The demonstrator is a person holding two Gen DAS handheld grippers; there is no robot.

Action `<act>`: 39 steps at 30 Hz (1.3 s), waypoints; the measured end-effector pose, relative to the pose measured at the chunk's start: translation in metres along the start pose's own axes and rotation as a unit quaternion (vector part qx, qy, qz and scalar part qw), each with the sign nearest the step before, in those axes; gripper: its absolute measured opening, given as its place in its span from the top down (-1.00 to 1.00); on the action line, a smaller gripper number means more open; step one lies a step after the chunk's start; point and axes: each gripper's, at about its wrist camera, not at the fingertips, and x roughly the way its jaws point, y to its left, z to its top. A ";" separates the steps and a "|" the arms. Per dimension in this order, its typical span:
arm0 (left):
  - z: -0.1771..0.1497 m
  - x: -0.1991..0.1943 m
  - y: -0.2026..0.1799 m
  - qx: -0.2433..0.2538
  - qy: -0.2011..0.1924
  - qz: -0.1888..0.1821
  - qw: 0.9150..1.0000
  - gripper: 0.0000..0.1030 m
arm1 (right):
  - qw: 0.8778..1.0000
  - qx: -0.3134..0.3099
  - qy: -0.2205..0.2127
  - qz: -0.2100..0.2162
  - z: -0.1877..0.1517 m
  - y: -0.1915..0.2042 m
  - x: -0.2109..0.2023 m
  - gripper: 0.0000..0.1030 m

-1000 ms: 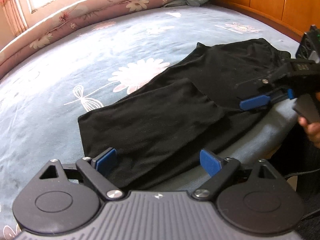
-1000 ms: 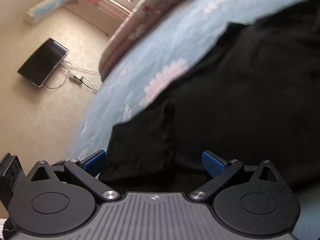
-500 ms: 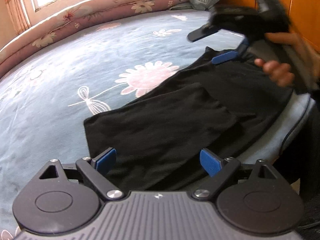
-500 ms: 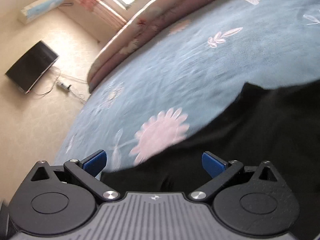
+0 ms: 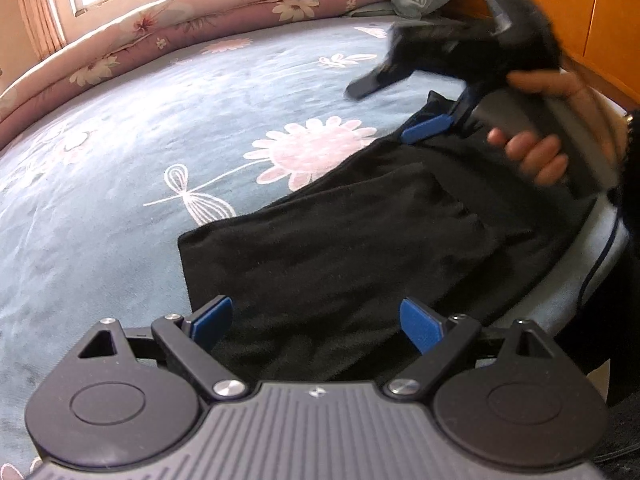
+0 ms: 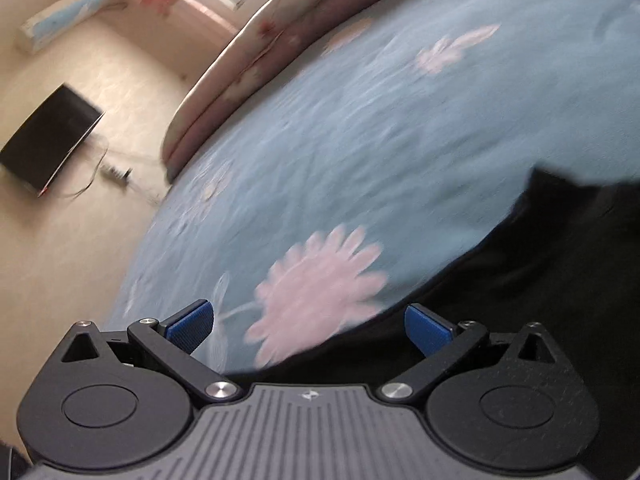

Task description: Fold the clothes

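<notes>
Between folds: black trousers (image 5: 360, 248) lie flat on the near right part of the bed (image 5: 120, 184), both grippers released.

Your left gripper (image 5: 316, 320) hangs with jaws wide and nothing between the pads, over the near end of the trousers, not touching as far as the view shows. Your right gripper (image 6: 310, 326) is also spread and empty, over the trousers' far edge beside the pink flower print (image 6: 316, 280); your right hand (image 5: 548, 136) grips its handle. Looks like one leg is already laid over the other. Next, you'd likely pinch an end with both grippers through all layers, then carry it lengthwise over the rest.
</notes>
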 end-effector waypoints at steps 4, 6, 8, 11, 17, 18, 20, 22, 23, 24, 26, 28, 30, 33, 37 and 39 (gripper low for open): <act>-0.002 -0.011 -0.002 0.005 -0.006 0.007 1.000 -0.77 | 0.999 -0.034 0.000 -0.027 -0.006 0.015 0.011 -1.00; -0.003 -0.015 0.000 0.000 -0.008 0.007 1.000 -0.77 | 0.998 -0.043 -0.003 -0.036 -0.006 0.024 -0.001 -1.00; -0.003 -0.017 0.000 -0.002 -0.008 0.011 1.000 -0.77 | 0.998 -0.049 -0.027 -0.040 -0.010 0.025 -0.027 -1.00; -0.001 -0.021 -0.005 0.006 -0.012 0.015 1.000 -0.77 | 0.994 -0.029 -0.076 -0.071 -0.017 0.001 -0.069 -1.00; 0.002 -0.030 -0.021 0.024 -0.024 0.009 0.999 -0.77 | 0.976 0.089 -0.150 -0.132 -0.024 -0.080 -0.137 -1.00; 0.002 -0.031 -0.023 0.028 -0.023 0.009 0.999 -0.77 | 0.972 0.113 -0.148 -0.144 -0.025 -0.094 -0.141 -1.00; 0.002 -0.031 -0.026 0.032 -0.019 0.012 0.999 -0.77 | 0.970 0.127 -0.136 -0.159 -0.025 -0.106 -0.140 -1.00; 0.002 -0.032 -0.027 0.032 -0.016 0.018 0.999 -0.77 | 0.971 0.110 -0.133 -0.166 -0.026 -0.105 -0.134 -1.00; 0.002 -0.033 -0.027 0.032 -0.014 0.019 0.999 -0.77 | 0.970 0.097 -0.134 -0.176 -0.026 -0.100 -0.131 -1.00; 0.002 -0.034 -0.027 0.031 -0.014 0.021 0.999 -0.77 | 0.969 0.087 -0.134 -0.190 -0.027 -0.095 -0.125 -1.00; 0.003 -0.035 -0.026 0.028 -0.016 0.022 0.999 -0.77 | 0.966 0.060 -0.129 -0.217 -0.029 -0.085 -0.117 -1.00; 0.004 -0.034 -0.025 0.022 -0.014 0.023 0.999 -0.77 | 0.965 0.034 -0.131 -0.223 -0.034 -0.083 -0.111 -1.00; 0.005 -0.032 -0.025 0.021 -0.011 0.028 0.999 -0.77 | 0.965 0.018 -0.148 -0.218 -0.042 -0.084 -0.110 -1.00; 0.006 -0.030 -0.027 0.028 -0.009 0.032 0.999 -0.77 | 0.963 0.038 -0.173 -0.203 -0.044 -0.087 -0.123 -1.00; 0.009 -0.025 -0.030 0.032 -0.006 0.031 0.999 -0.77 | 0.959 0.064 -0.222 -0.165 -0.028 -0.086 -0.148 -1.00; 0.010 -0.023 -0.032 0.035 -0.003 0.032 0.999 -0.77 | 0.967 0.086 -0.195 -0.139 -0.012 -0.098 -0.140 -1.00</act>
